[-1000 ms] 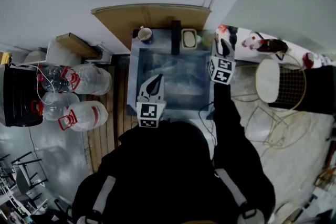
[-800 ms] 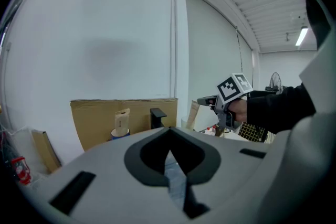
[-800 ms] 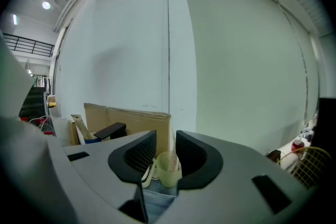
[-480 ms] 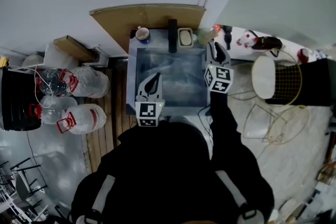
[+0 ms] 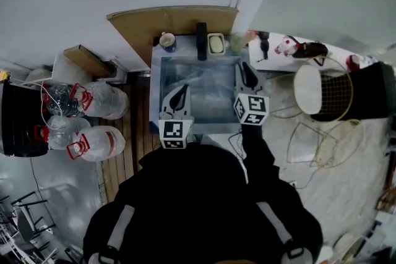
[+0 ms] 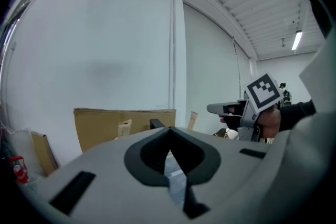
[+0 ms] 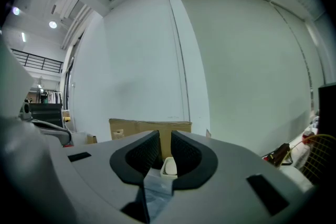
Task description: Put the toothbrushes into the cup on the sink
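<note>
Two cup-like vessels stand on the back ledge of the steel sink (image 5: 156, 89): a small blue-sided mug (image 5: 167, 41) at the rear left corner and a pale green tumbler (image 5: 238, 41) at the rear right. Which one is the task's cup I cannot tell. No toothbrush is big enough to pick out, in either vessel or anywhere near. Between the two sit a black faucet (image 5: 201, 41) and a white soap dish (image 5: 216, 44). The right gripper (image 5: 245, 69) was up by the tumbler's corner a second ago. It has drawn back toward the person and now hangs over the basin's right rim. Its jaws have just been closing yet stand apart, with nothing between them; only the soap dish shows beyond the gap. The left gripper (image 5: 181, 94) sits over the near left of the basin, little shifted, its jaws pressed together on nothing. Reading: the right came away from that corner empty. That suits a brush just let go there, but no frame proves it. Behind the sink leans a brown cardboard sheet (image 5: 173, 18). Clear water jugs with red handles (image 5: 99, 96) lie on the floor to the left.
</note>
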Motion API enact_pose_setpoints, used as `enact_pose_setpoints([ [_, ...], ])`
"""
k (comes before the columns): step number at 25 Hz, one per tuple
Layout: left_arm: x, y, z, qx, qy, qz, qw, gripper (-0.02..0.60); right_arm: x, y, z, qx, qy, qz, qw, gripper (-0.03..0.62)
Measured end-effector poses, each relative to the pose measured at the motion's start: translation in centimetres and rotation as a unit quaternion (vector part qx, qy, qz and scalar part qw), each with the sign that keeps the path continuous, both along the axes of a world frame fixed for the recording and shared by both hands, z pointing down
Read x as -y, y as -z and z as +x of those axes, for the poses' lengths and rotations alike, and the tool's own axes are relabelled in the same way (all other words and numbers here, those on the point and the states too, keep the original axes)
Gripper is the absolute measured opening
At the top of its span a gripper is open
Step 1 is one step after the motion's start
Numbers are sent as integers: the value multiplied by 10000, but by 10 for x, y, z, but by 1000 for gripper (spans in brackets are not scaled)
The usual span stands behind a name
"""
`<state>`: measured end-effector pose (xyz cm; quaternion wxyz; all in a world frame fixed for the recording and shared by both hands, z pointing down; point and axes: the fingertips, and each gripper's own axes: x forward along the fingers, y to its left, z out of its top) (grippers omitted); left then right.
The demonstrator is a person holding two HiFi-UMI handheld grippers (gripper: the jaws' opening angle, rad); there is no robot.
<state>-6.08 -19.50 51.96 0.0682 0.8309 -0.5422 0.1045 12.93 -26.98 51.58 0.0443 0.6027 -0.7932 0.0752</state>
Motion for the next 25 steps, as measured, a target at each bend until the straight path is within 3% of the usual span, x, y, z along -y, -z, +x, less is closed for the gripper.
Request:
enact_pose_setpoints([
  [9, -9, 5, -5, -23, -56, 71, 10000, 2, -44, 3, -25, 223, 128, 72, 9996, 6],
  [25, -10, 5, 0, -116, -250, 196, 9994, 2, -78, -1, -38, 324, 110, -21, 9994, 3],
])
